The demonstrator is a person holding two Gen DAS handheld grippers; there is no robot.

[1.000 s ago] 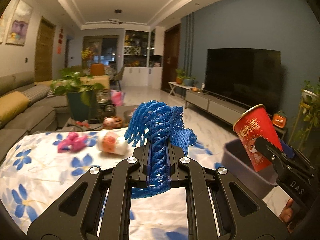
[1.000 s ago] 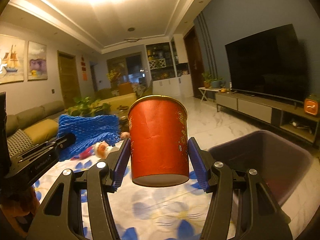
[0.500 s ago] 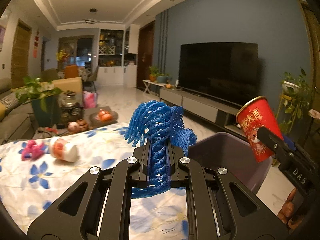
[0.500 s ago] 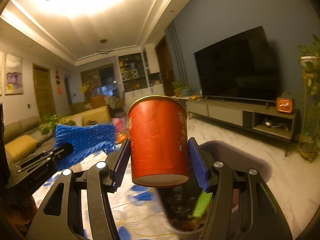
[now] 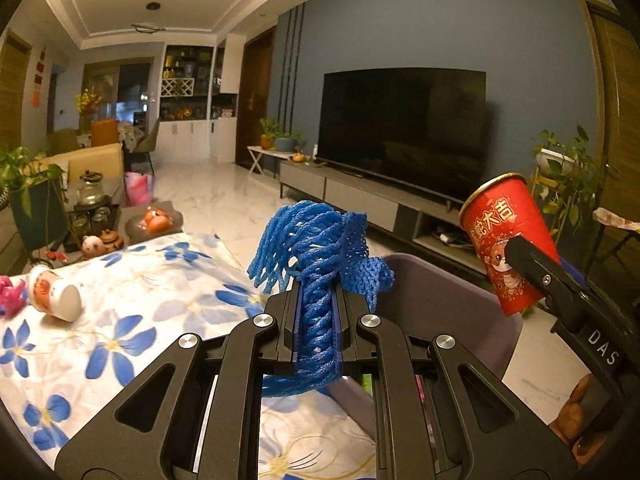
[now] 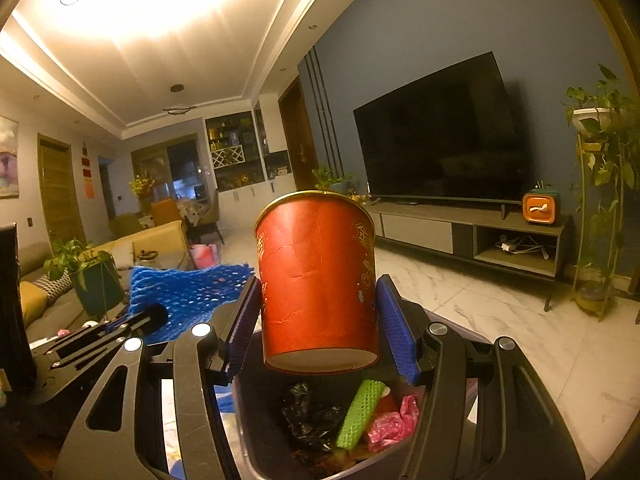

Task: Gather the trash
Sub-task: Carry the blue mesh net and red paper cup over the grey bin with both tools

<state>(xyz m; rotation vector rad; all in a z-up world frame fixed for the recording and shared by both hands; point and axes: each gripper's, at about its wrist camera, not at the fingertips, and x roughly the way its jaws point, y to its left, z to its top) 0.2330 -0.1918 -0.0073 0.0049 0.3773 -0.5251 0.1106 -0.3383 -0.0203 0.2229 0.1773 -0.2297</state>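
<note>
My left gripper is shut on a blue foam fruit net, which bunches up above the pads and hangs out below them. It hovers at the table's right edge, beside the grey trash bin. My right gripper is shut on a red paper cup, held upright over the open bin. Inside the bin lie a green foam net, pink wrapping and dark scraps. The left wrist view shows the cup at the right, above the bin's far side.
A small yoghurt bottle and a pink scrap lie on the blue-flowered tablecloth at the left. Behind are a tea table with a plant, a TV on a low cabinet and a marble floor.
Both grippers have swung right with their loads, away from the table. The bin has come under the cup and close beside the blue net, and its contents now show.
</note>
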